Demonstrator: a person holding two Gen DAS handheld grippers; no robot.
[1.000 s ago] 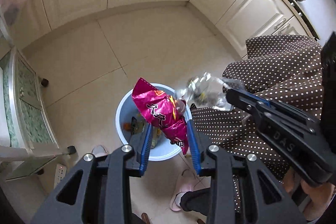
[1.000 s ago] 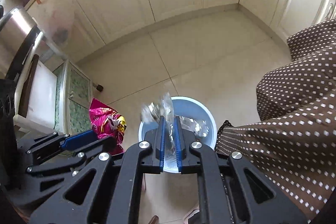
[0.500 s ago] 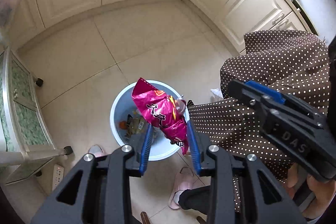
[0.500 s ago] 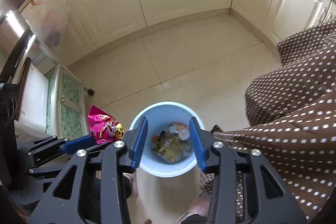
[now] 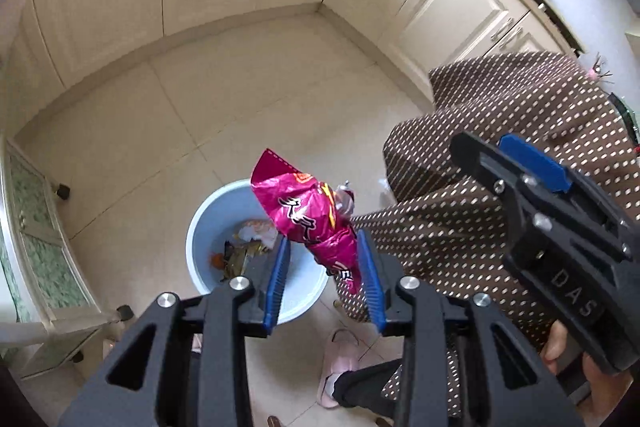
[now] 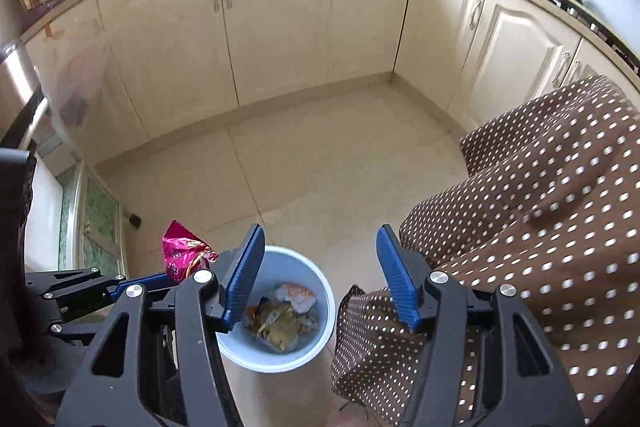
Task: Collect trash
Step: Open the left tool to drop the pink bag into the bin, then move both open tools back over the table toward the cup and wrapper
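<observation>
Right gripper [image 6: 320, 275], jaws spread with nothing between them: they have just been opening, and the crumpled clear wrapper clamped in them a second ago is gone, presumably lying among the scraps in the blue bin [image 6: 320, 341], though it cannot be picked out there. The bin stands on the tiled floor at 6 o'clock in the right wrist view, under and between the blue pads. Left gripper [image 5: 324, 269], jaws part-way apart and easing slightly wider; the pink snack bag [image 5: 308, 219] is still between them, its lower end against the right-hand pad, and whether the other pad touches it cannot be told. It hangs over the bin's rim at 3 o'clock. One item appears deposited; the bag looks next, provided it falls inside the rim.
</observation>
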